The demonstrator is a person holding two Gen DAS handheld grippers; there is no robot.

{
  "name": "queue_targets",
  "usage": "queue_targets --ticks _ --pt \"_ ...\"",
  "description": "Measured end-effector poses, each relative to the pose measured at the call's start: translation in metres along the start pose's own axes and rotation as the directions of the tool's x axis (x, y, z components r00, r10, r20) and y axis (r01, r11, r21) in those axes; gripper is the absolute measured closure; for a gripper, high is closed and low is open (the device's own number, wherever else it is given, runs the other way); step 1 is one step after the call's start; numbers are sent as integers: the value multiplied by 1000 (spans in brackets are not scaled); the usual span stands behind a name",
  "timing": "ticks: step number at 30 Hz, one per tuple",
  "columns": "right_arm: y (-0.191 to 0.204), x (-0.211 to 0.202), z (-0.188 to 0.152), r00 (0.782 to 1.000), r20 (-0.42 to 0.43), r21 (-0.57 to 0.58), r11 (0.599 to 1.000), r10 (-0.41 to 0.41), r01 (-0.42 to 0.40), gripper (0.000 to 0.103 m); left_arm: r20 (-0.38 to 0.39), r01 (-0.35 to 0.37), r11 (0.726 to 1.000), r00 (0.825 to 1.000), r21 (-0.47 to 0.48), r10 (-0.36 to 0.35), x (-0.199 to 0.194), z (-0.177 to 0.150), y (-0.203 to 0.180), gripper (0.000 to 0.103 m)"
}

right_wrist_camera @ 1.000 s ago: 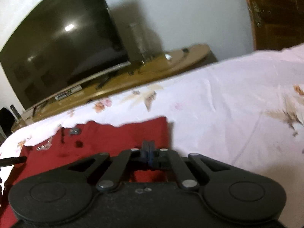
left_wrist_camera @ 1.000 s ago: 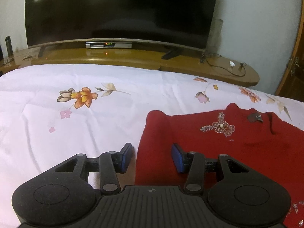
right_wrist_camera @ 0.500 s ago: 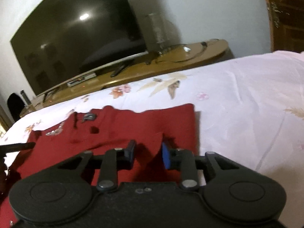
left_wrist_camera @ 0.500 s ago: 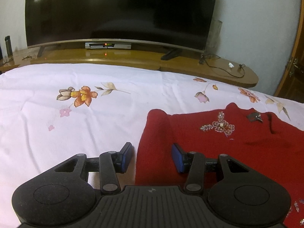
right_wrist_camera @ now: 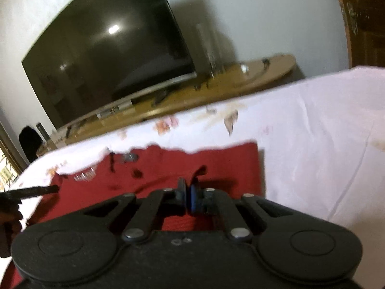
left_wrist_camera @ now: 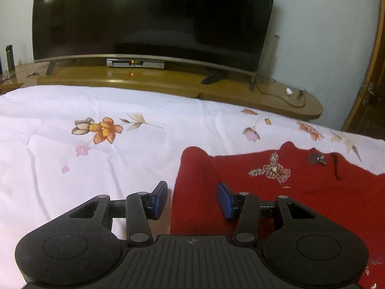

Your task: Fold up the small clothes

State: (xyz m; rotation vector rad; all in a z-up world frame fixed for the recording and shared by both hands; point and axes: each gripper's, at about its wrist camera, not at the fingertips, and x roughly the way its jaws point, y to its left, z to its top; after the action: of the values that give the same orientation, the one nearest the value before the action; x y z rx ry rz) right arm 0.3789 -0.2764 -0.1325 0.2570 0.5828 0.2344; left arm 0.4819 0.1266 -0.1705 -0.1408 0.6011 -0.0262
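A red knit garment (left_wrist_camera: 300,192) with a beaded flower (left_wrist_camera: 272,171) lies flat on the white floral bedsheet (left_wrist_camera: 96,168). My left gripper (left_wrist_camera: 192,201) is open and straddles the garment's left edge: one blue pad is over the sheet, the other over the red cloth, and neither presses. In the right wrist view the same garment (right_wrist_camera: 168,166) spreads ahead. My right gripper (right_wrist_camera: 186,193) is shut on a small raised pinch of its red cloth near the right side. The left gripper's black finger (right_wrist_camera: 31,191) shows at the far left.
Beyond the bed stands a long wooden stand (left_wrist_camera: 168,82) with a large dark TV (left_wrist_camera: 154,16), a set-top box and cables. A brown wooden door (left_wrist_camera: 375,84) is at the right. Bare sheet (right_wrist_camera: 312,132) lies to the right of the garment.
The right gripper's jaws stood open around a raised fold of red cloth half a second ago and are now closed on it; its view has swung. The left gripper has not moved.
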Motion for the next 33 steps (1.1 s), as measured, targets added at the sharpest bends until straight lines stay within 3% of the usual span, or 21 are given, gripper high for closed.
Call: queue_targets --ticks 4,6,10,12,14,17,20,23,25,26,31,33 --pt "-11 -9 -4 999 -6 26 999 -47 47 98 -16 -18 999 1000 50 19 8 -5 -7 57" --pt "-24 7 -16 991 -88 42 994 -98 102 99 -22 -10 999 1000 33 11 9 -4 -4 57" --pt "-28 9 -19 994 -75 74 993 -84 90 98 -23 -8 999 1000 44 9 6 -1 -1 57" --pt "-25 5 -17 993 -48 68 992 -106 109 82 11 -37 998 999 42 36 -4 4 0 57" --pt "-19 -10 -13 988 36 42 988 -153 151 71 84 -44 997 996 70 38 -20 11 -4 57" --pt "-12 -19 -4 991 92 21 995 -94 93 75 124 41 992 991 118 -56 -30 18 -19 57" --pt "4 -9 0 997 67 -31 999 -38 41 79 76 108 979 990 171 -122 -16 18 -38 56" --pt "17 13 -1 999 12 -83 996 -39 40 81 30 53 989 998 139 -58 9 15 -34 56" --pt "15 29 -7 992 -42 -114 987 -120 115 85 -4 41 991 999 129 -40 24 8 -26 57" --pt "9 39 -11 983 -92 -113 982 -161 151 89 18 35 989 999 144 -38 24 5 -25 56" --pt "4 36 -17 989 -63 -109 986 -135 127 90 11 38 993 999 114 -40 22 8 -21 56" --pt "5 35 -17 988 -66 -113 985 -138 130 90 13 21 987 1000 156 -23 18 8 -27 56"
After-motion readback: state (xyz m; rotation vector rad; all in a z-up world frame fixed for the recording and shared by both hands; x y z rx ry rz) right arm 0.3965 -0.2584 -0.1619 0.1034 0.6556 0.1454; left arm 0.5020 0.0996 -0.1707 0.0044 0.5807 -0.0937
